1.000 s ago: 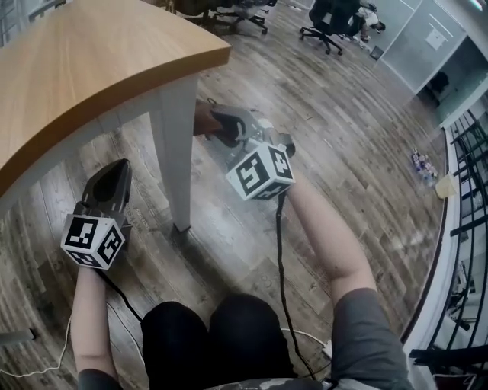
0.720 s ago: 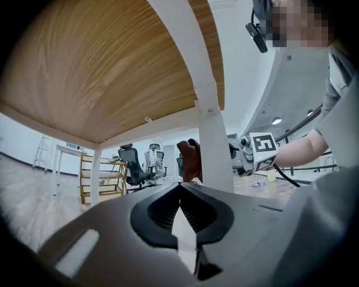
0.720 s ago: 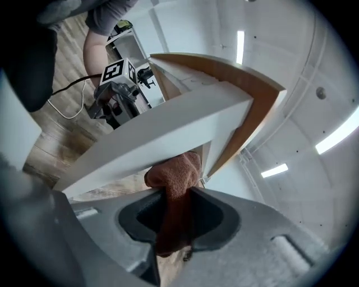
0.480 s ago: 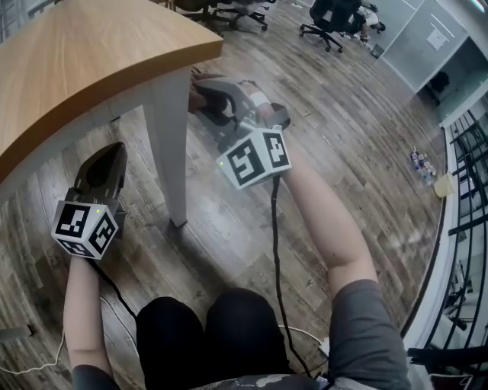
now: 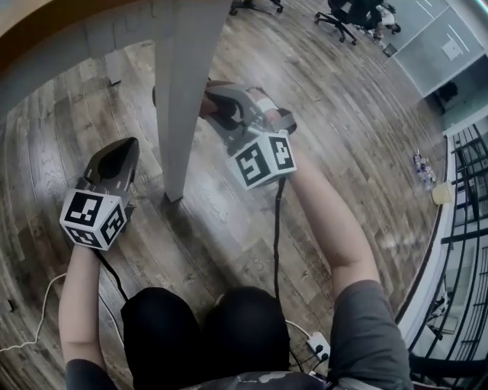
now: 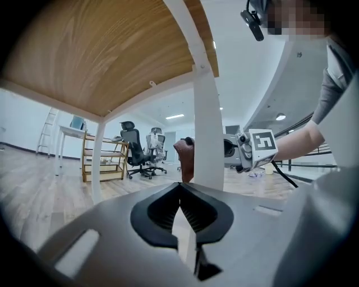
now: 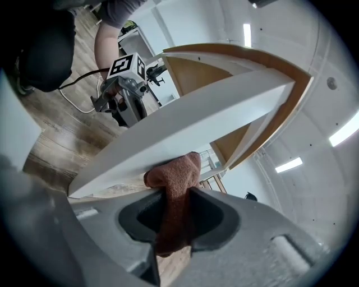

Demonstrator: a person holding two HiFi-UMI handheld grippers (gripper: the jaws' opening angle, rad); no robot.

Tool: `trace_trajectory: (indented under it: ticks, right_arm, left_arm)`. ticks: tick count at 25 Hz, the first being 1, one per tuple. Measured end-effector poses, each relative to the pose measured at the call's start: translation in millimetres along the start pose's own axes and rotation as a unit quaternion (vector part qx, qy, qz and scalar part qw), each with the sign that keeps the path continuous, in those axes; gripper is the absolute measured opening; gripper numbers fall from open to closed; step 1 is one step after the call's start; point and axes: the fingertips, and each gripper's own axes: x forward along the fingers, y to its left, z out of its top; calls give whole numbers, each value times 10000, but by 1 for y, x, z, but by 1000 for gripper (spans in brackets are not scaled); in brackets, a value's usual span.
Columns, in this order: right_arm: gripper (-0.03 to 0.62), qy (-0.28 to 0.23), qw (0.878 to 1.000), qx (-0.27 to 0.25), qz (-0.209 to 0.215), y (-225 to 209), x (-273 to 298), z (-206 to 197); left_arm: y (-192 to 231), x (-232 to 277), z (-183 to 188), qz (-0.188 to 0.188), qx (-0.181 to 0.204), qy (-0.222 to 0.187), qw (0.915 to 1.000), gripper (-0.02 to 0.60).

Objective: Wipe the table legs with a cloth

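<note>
The grey-brown wood-plank floor (image 5: 358, 152) fills most of the head view. On it stands the table (image 6: 101, 61), which has a light wooden top on a white frame; the left gripper view shows its underside.

One white square-section table leg (image 5: 183, 91) runs down the centre-left of the head view and meets the floor between the two grippers. The person's bare forearms reach forward on either side of this leg, with dark-clad knees at the lower edge of the view.

The right gripper (image 5: 217, 107), dark grey with a black-and-white marker cube (image 5: 263, 160) at its rear, is on the right side of the table leg, partway up it. Its jaws are clenched on the rust-brown terry cloth (image 7: 175, 185). The bunched end of the cloth sticks out past the jaw tips and presses against the white face of the leg.

The left gripper (image 5: 122, 152), of the same build with its own marker cube (image 5: 93, 219), is on the left side of the leg, near it but not touching. Its jaws are closed tip to tip with nothing between them.

A black cable (image 5: 276, 228) runs from the right gripper back along the forearm. Black office chairs (image 5: 354, 15) stand well away across the floor. A white power strip (image 5: 316, 346) lies by the person's right knee.
</note>
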Motion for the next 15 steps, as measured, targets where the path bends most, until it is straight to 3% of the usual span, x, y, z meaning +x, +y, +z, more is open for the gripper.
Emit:
trace_trajectory:
  ticks: [4, 8, 15]
  right_arm:
    - [98, 85, 9993, 79, 345, 51, 12, -18]
    - [98, 154, 9967, 487, 638, 96, 18, -33]
    - [98, 396, 9917, 525, 1107, 176, 31, -67]
  left_arm:
    - [-9, -4, -44, -23, -127, 266, 9996, 20]
    - [-15, -14, -85, 75, -341, 562, 9978, 20]
    - [-12, -25, -148, 277, -625, 977, 9929, 20]
